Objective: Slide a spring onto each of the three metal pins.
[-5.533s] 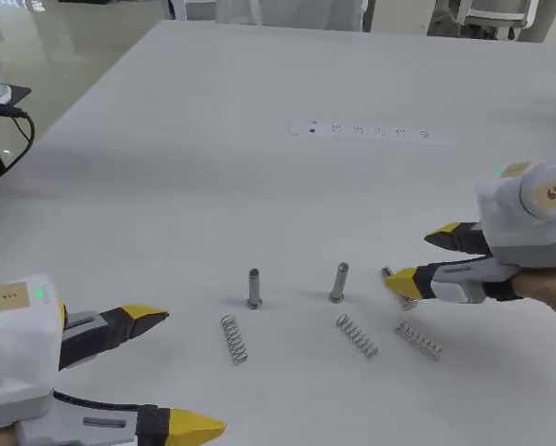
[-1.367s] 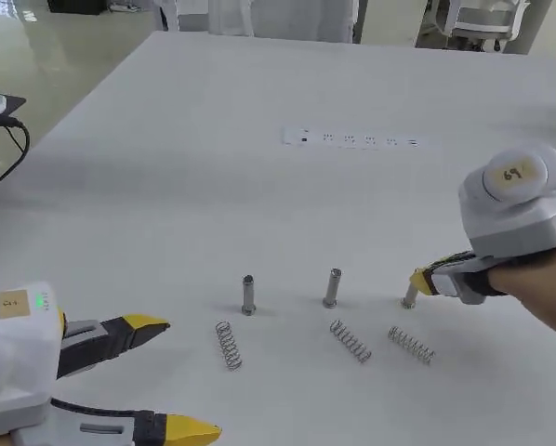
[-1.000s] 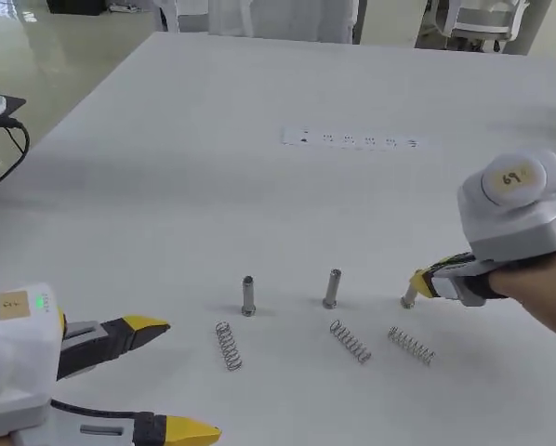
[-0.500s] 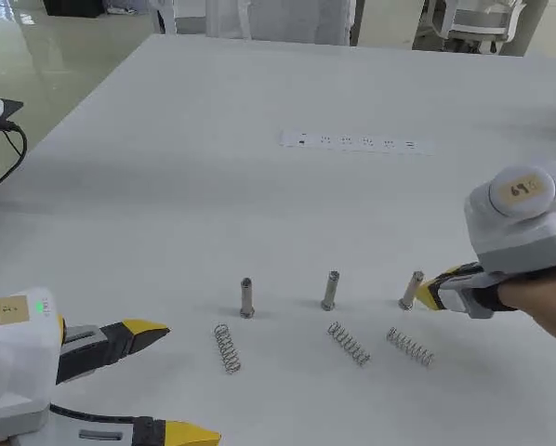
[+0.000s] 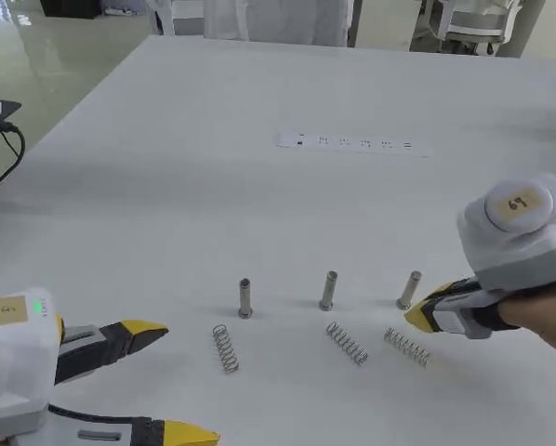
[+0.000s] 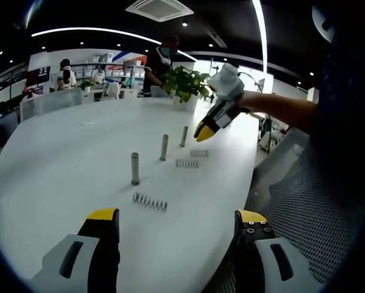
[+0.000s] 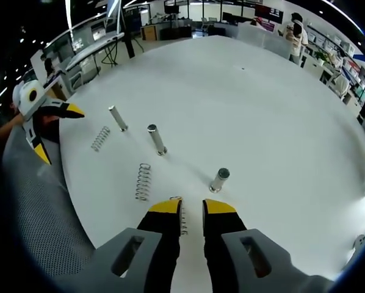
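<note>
The left pin (image 5: 244, 297), middle pin (image 5: 328, 290) and right pin (image 5: 409, 290) stand upright in a row on the table (image 5: 259, 186), and every one of them is bare. By my read no spring is on a pin yet. Each spring lies flat on the table just in front of its pin, on my side: the left spring (image 5: 224, 347), the middle spring (image 5: 346, 342) and the right spring (image 5: 406, 347), none of them touching a pin. So all three slides are left to do, as far as I can judge. My right claw (image 5: 417, 314) hovers low just beside the right pin and over the far end of the right spring. In the right gripper view its yellow tips sit close together with a slim gap between them, and the spring lies on the table under that gap, so I take it that nothing is pinched. I'd guess the right spring is the one I go for first. My left claw (image 5: 171, 381) hangs near my edge of the table, well apart from the left spring, jaws spread wide and holding nothing. Farther back a power strip (image 5: 352, 143) lies flat on the table, well apart from the pins
</note>
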The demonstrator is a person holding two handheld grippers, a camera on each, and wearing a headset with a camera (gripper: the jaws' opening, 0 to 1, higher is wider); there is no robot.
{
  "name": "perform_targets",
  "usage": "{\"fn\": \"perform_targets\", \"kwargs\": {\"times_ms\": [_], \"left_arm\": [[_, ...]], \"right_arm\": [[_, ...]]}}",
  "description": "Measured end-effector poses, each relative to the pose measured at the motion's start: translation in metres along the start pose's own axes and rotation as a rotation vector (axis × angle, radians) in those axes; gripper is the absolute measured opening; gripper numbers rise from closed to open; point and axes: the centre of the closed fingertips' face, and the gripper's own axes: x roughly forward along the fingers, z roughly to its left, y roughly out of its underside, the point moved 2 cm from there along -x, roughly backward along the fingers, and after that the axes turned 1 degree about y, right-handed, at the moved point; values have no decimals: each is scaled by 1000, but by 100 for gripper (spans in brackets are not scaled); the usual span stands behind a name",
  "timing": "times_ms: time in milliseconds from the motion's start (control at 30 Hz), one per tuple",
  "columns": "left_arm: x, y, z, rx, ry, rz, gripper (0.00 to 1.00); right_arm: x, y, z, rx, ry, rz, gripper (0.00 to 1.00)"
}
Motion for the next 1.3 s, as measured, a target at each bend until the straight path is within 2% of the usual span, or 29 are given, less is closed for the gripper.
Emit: {"fn": "perform_targets", "kwargs": {"times_ms": [200, 567, 1100, 1300], "left_arm": [[-1, -1, 0, -2, -4, -5, 73], [-1, -2, 2, -5, -10, -11, 73], [-2, -3, 5, -12, -21, -20, 73], [-2, -4, 5, -16, -25, -24, 73]], "right_arm": [[6, 1, 9, -63, -27, 46, 11], [21, 9, 14, -140, -49, 144, 11], [35, 12, 14, -218, -49, 246, 11], [37, 11, 15, -236, -52, 262, 10]]}}
